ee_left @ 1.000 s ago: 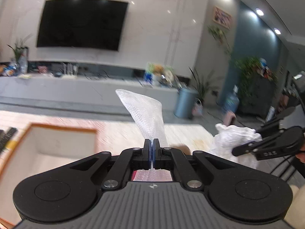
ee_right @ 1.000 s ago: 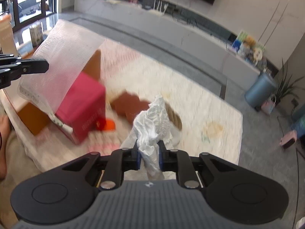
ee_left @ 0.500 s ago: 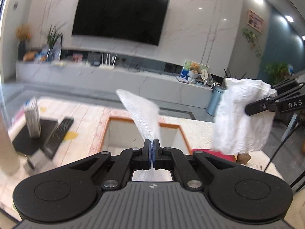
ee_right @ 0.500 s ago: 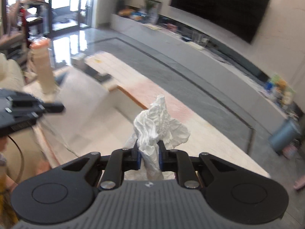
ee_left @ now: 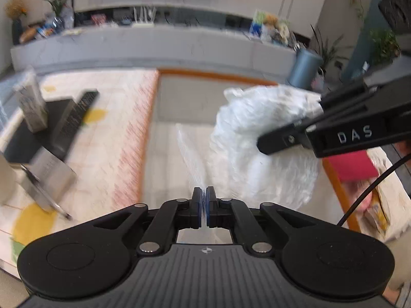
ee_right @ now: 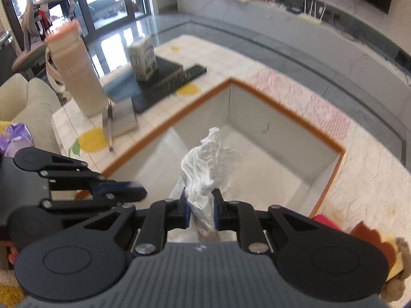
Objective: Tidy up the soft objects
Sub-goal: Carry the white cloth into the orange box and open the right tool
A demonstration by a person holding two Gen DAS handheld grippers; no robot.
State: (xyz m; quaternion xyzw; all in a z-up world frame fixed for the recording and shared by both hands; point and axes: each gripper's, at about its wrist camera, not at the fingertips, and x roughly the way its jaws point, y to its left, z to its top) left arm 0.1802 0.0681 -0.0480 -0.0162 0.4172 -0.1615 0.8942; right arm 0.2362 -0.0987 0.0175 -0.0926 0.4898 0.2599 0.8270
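The left claw pinches a blurred, translucent mesh sheet; the right claw grips crumpled white paper. Both hang over the orange-rimmed box ahead, whose floor they partly hide.

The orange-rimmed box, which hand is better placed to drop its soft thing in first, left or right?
Probably the right. The right gripper holds the crumpled white cloth directly above the orange-rimmed box interior. The left gripper, clamped on the thin mesh sheet, sits nearer the box's near edge.
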